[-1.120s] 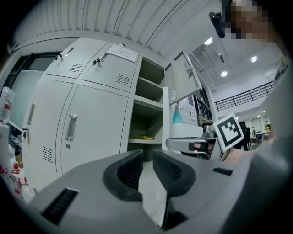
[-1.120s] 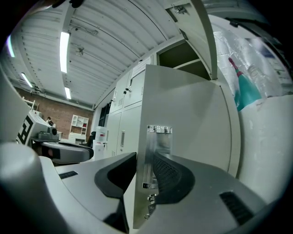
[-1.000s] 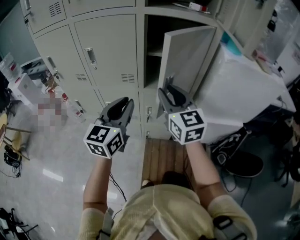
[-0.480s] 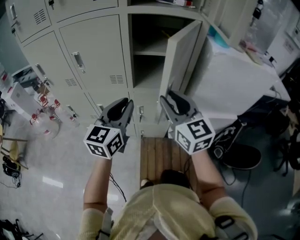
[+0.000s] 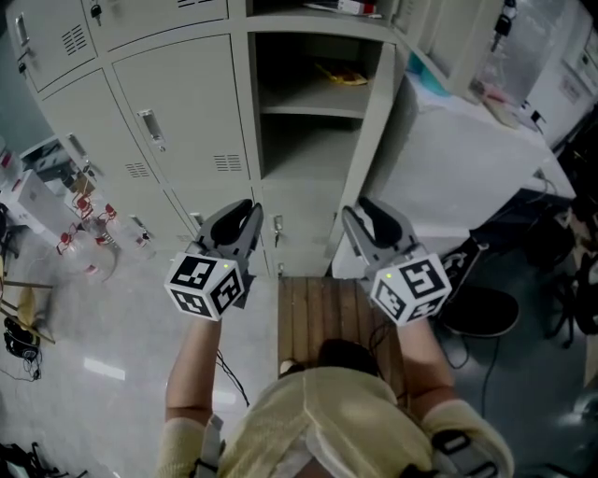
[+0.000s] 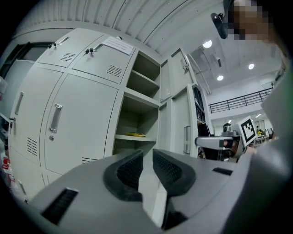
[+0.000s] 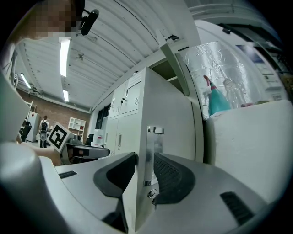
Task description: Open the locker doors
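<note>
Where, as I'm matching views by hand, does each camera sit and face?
Head view: on the person's head, facing steeply down at the lockers; shows both forearms, left gripper, right gripper.
Left gripper view: on that gripper, facing into the open locker; its empty, parted jaws show.
Right gripper view: on that gripper, facing the open door, its edge between the jaws, just opening.
Shared: the yellow item shows in head and left gripper views.

Cannot name the yellow thing (image 5: 341, 75) on the open locker's shelf (image 5: 299, 101), upper middle of the head view: too small. Same for the red-and-white clutter (image 5: 84, 219) at far left. Cut off by the top edge: upper lockers (image 5: 163, 11). Cut off by the bottom edge: the person (image 5: 327, 420). Seen only edge-on there, face out of sight: open door (image 5: 372, 131).
</note>
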